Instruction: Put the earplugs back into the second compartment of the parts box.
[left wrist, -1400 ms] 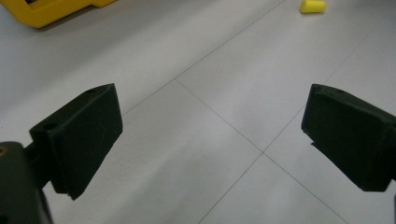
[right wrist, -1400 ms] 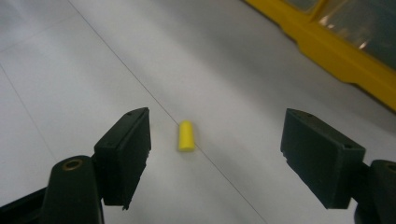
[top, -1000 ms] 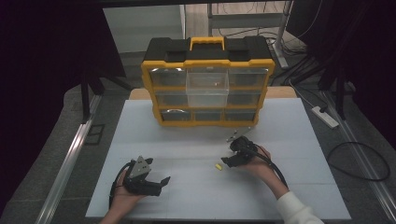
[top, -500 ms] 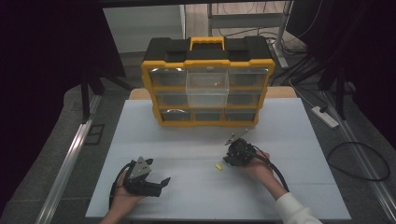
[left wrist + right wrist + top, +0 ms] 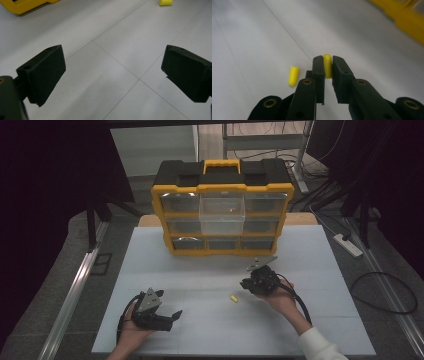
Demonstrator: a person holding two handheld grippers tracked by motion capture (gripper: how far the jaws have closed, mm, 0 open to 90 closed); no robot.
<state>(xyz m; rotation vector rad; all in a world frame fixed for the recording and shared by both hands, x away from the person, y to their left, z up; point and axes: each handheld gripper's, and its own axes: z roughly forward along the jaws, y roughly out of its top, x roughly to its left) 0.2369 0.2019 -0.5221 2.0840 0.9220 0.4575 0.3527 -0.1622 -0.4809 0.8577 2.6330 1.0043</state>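
right hand-held gripper (image 5: pixel 327 68) clamps a yellow earplug (image 5: pixel 327 65) between its jaws (twin earplug (image 5: pixel 293 75) beside).

White table (image 5: pixel 320 270) — yellow organizer (image 5: pixel 222 210) at back, small yellow plug (image 5: pixel 232 298) nearer.

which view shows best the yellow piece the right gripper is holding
The right gripper view: the held yellow piece sits clamped between the right gripper jaws, close up. In the high view the gripper hides it. The left gripper view has another piece.

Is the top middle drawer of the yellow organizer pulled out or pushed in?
Pulled out: in the high view the clear drawer juts forward of the organizer, its neighbours sitting flush.
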